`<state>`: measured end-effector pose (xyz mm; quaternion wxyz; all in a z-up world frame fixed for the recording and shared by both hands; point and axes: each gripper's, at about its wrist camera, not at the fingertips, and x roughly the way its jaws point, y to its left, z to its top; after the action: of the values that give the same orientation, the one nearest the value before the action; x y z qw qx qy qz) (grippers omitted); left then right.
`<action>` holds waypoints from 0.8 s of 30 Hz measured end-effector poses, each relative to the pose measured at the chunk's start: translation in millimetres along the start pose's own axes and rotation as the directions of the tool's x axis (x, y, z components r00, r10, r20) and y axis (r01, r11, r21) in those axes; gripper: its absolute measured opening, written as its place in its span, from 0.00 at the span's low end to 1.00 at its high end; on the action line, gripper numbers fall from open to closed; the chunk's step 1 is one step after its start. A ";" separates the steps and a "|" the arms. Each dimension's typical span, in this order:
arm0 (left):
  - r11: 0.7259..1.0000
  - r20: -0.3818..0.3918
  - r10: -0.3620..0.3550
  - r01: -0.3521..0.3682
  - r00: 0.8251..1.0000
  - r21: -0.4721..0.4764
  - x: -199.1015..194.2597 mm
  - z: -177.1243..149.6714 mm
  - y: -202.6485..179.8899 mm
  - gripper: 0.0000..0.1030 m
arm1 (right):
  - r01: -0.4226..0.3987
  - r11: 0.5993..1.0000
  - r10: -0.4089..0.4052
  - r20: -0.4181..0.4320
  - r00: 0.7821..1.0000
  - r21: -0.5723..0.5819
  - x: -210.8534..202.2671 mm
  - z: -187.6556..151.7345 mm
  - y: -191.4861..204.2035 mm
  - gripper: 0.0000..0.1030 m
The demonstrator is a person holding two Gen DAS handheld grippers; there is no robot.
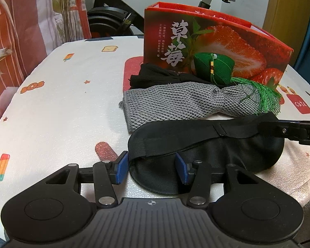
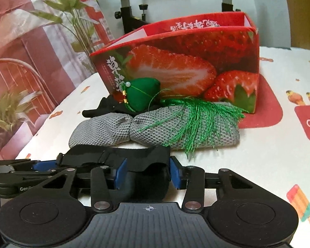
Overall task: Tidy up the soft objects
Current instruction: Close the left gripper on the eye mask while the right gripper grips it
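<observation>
My left hand-held gripper (image 1: 152, 168) and my right hand-held gripper (image 2: 147, 173) each clasp an end of the black eye mask (image 1: 212, 161) on the tabletop (image 1: 57, 111). In front of the strawberry box (image 1: 215, 47) lie a grey knit cloth (image 1: 175, 101), black fabric (image 1: 153, 76) and a green tasselled sachet (image 1: 212, 66).

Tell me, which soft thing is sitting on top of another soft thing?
The green stuffed charm with the tassel. It rests on the grey knit cloth, its threads spilling over it. The black sleep mask and the grey cloth lie on the table itself.
</observation>
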<state>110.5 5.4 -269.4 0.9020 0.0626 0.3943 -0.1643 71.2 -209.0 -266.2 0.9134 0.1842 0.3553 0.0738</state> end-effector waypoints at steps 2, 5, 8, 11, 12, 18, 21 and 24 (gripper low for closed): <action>1.000 0.000 0.002 -0.002 1.000 0.002 -0.1 0.0 -0.6 0.51 | 0.005 1.000 -0.005 -0.016 1.000 0.011 0.2 -1.4 -1.5 0.39; 1.000 0.002 0.000 0.000 1.000 0.002 -0.6 -0.4 -0.6 0.52 | -0.010 0.999 0.011 -0.020 1.000 0.050 0.3 -3.2 -7.7 0.29; 1.000 0.002 -0.002 0.002 1.000 0.004 -0.9 0.2 -0.2 0.54 | 0.023 0.999 -0.022 -0.040 0.999 0.034 5.7 -6.0 -8.7 0.11; 1.000 0.001 -0.007 0.007 1.000 0.001 -0.8 0.8 1.1 0.53 | 0.042 0.999 -0.041 -0.049 0.998 0.007 9.2 -8.3 -7.3 0.11; 1.000 0.001 -0.009 0.009 1.000 -0.004 -0.9 1.0 2.2 0.53 | 0.045 0.999 -0.045 -0.048 0.998 -0.002 9.3 -8.5 -6.5 0.11; 0.992 0.014 -0.042 0.043 0.999 -0.118 -3.0 4.0 20.9 0.54 | 0.048 0.999 -0.049 -0.045 0.998 -0.025 10.1 -9.3 -5.3 0.11; 0.984 0.013 -0.056 0.057 0.998 -0.171 -1.6 4.0 28.9 0.54 | 0.050 0.998 -0.052 -0.042 0.998 -0.038 10.6 -9.5 -4.6 0.11; 0.976 0.020 -0.077 0.080 0.997 -0.203 -1.4 3.9 32.2 0.54 | 0.051 0.998 -0.053 -0.042 0.998 -0.045 11.3 -8.9 -4.5 0.11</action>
<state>123.5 35.0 -266.3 0.8988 -0.0467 0.4059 -0.1590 73.5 -207.7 -281.1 0.9111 0.1530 0.3778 0.0616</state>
